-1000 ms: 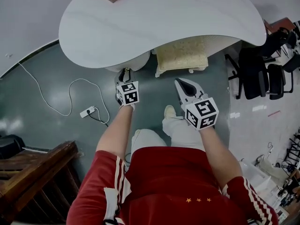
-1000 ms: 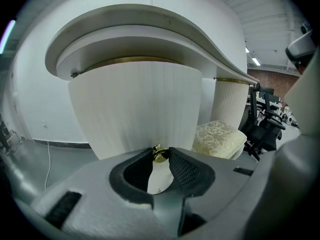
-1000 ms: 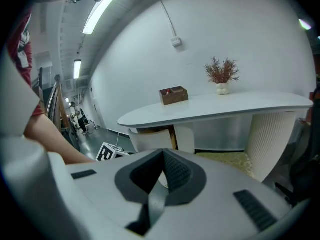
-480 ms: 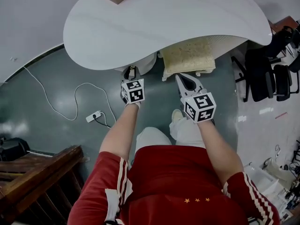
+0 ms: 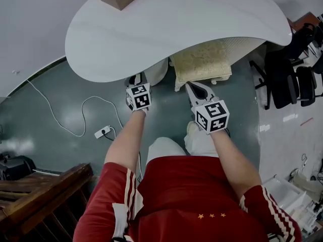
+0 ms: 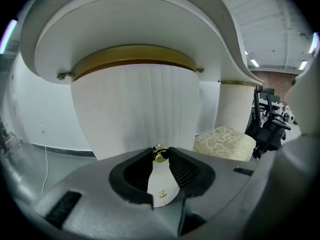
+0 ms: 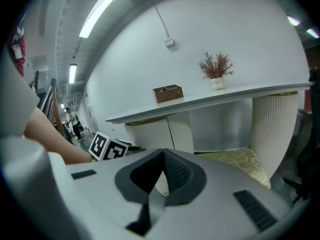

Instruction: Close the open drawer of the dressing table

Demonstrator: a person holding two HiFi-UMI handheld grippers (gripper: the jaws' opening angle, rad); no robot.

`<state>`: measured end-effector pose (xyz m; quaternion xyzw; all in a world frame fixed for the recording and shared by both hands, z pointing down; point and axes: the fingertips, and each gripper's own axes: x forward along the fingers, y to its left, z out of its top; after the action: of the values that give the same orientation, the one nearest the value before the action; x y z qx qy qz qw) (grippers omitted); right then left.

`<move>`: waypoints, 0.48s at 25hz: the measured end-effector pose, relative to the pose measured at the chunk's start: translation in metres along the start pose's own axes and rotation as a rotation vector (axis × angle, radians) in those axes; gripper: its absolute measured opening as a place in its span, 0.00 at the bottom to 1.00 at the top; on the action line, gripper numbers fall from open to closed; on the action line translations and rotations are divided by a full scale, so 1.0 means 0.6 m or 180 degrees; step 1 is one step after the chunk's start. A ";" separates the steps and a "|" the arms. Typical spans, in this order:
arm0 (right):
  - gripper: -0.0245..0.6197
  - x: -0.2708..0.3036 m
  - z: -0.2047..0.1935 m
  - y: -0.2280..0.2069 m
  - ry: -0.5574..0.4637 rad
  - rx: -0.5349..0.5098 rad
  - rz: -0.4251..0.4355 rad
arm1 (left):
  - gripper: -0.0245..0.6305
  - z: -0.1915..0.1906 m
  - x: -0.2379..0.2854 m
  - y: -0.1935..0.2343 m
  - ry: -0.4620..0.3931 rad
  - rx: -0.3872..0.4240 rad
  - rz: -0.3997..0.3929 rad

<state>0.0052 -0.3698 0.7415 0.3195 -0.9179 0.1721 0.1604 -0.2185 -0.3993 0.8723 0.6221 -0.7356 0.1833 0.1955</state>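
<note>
Two hand-held grippers at white dressing table (image 5: 176, 19), left gripper (image 6: 160, 151) clamped on gold knob (image 6: 160, 155) of drawer (image 6: 135, 109), right gripper (image 7: 162, 154) jaws pressed together, holding nothing

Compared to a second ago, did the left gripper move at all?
Yes. The left gripper has moved forward, toward the dressing table: in the head view, less floor shows between its marker cube and the table's edge.
</note>
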 end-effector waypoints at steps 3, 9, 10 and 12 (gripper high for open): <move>0.04 -0.012 0.004 -0.011 -0.0017 0.0007 -0.0028 | 0.20 -0.001 0.003 0.002 -0.0030 0.0052 0.0023; 0.04 -0.043 0.009 -0.028 0.0009 0.0190 -0.0053 | 0.28 0.006 -0.010 -0.014 0.0103 -0.0023 -0.0250; 0.04 -0.051 0.011 -0.027 0.0019 0.0258 -0.0041 | 0.35 0.005 -0.012 -0.017 0.0136 -0.0102 -0.0303; 0.04 -0.066 0.016 -0.025 0.0040 0.0331 -0.0030 | 0.37 0.002 -0.021 -0.012 0.0201 -0.0203 -0.0286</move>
<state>0.0428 -0.3638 0.7203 0.3306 -0.9052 0.2209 0.1501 -0.2094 -0.3908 0.8647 0.6419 -0.7059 0.1703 0.2464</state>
